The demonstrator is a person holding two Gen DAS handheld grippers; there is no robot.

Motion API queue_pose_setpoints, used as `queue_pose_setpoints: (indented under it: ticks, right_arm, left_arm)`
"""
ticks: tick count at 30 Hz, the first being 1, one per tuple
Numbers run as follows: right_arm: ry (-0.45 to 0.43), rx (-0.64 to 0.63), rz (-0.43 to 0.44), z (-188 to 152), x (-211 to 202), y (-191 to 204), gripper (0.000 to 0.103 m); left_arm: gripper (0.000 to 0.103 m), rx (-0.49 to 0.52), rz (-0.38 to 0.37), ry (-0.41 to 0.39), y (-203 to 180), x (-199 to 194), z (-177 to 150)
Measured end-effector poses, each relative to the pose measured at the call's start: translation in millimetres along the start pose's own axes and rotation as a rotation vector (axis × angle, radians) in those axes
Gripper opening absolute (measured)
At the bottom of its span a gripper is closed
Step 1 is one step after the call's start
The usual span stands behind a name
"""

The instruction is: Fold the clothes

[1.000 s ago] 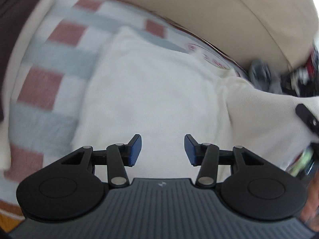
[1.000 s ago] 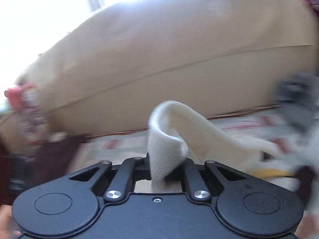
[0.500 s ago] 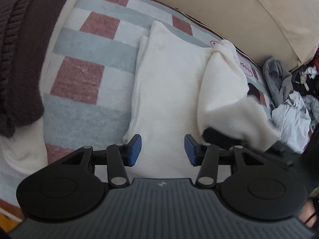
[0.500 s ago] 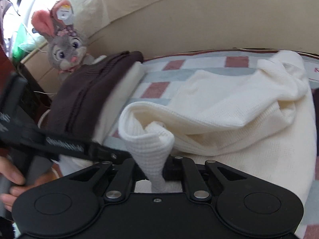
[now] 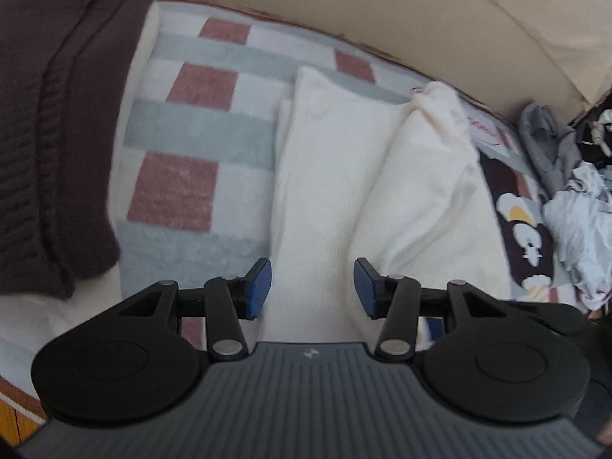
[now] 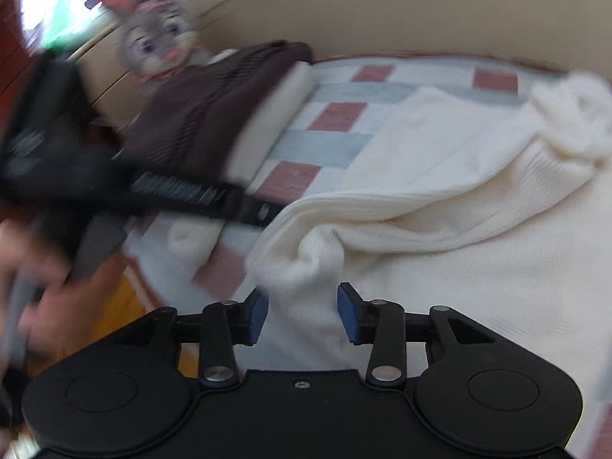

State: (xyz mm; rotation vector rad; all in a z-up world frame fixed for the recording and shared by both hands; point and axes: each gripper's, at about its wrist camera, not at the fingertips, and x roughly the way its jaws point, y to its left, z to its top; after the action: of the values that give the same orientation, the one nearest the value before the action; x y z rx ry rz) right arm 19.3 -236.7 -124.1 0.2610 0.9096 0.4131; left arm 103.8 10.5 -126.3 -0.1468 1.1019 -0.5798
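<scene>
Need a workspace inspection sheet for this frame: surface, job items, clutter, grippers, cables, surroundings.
Surface: checked blanket, red, grey and white.
Job's things: cream sweater lying partly folded; folded brown knit beside it.
Clutter: loose clothes pile; plush rabbit.
Grippers: left gripper open above the sweater; right gripper open, cream cuff lying just ahead.
Cables: nothing seen.
Surroundings: beige cushion behind.

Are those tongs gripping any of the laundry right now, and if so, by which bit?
Nothing is held. Both the left tongs and right tongs are open above the cream sweater.
</scene>
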Motion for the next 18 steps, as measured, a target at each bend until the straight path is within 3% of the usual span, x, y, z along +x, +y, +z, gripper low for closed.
queue_pose_setpoints:
  ticks: [5,9,11,13,16,18]
  right_arm:
    - [-0.047,0.01,-0.082,-27,-75,-27,0.051]
    - [-0.014,-0.012,-0.257,-49,-95,-45,0.051]
    - [-0.004,-0.025,-0.314,-57,-93,-49,0.051]
    - [-0.006,-0.037,-0.35,-62,-83,-47,0.051]
    - [-0.009,-0.055,-0.402,-70,-68,-46,0.052]
    - [-0.01,-0.067,-0.438,-75,-58,-45,0.053]
  left_arm:
    - [0.05,0.043,-0.032,-0.033,-9,-5,0]
    - [0.055,0.121,-0.054,-0.029,-27,-3,0]
    - [0.067,0.18,-0.041,0.012,-39,5,-1]
    - [0.067,0.255,0.091,0.089,-54,25,-4]
    - [0.065,0.309,0.159,0.104,-63,40,-9]
    - [0.065,0.297,0.12,0.093,-67,39,-7]
